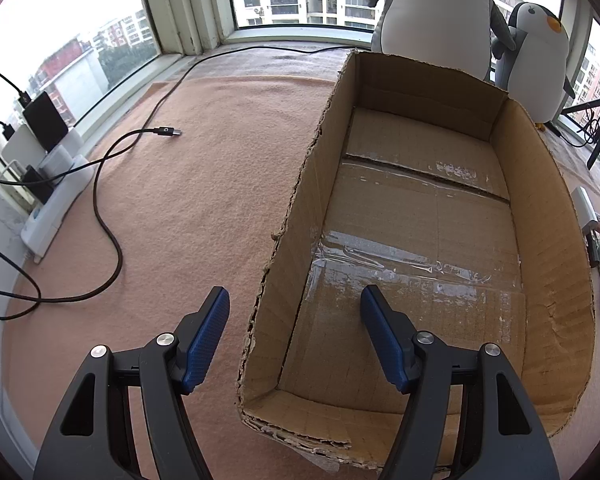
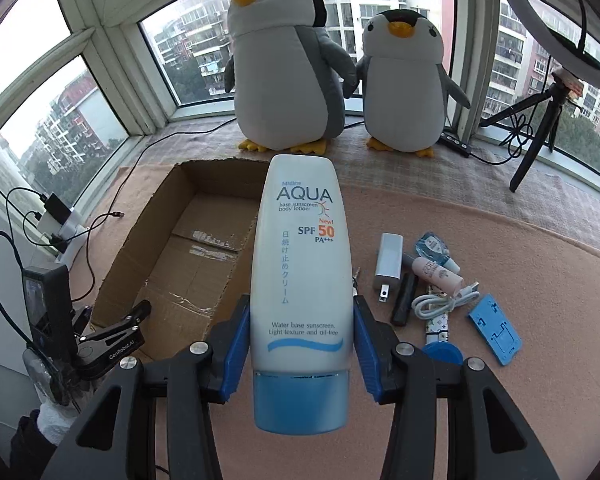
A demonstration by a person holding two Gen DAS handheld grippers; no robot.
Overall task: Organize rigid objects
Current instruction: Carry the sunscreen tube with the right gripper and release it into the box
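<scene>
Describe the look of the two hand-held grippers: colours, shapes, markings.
Both match. The left hand-held gripper has black plastic arms with triangular cut-outs, round silver pivot bolts and blue textured finger pads. The right hand-held gripper has the same black frame, silver bolts and blue pads. In the right wrist view the left one's side carries white "GenRoboAI" lettering.

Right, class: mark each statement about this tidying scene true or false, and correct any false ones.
1. The right gripper holds a sunscreen tube. True.
2. The cardboard box already contains several items. False: it is empty.
3. Two plush penguins stand by the window. True.
4. The left gripper grips a cable. False: nothing sits between its jaws.
5. The tube's cap is red. False: it is blue.
</scene>
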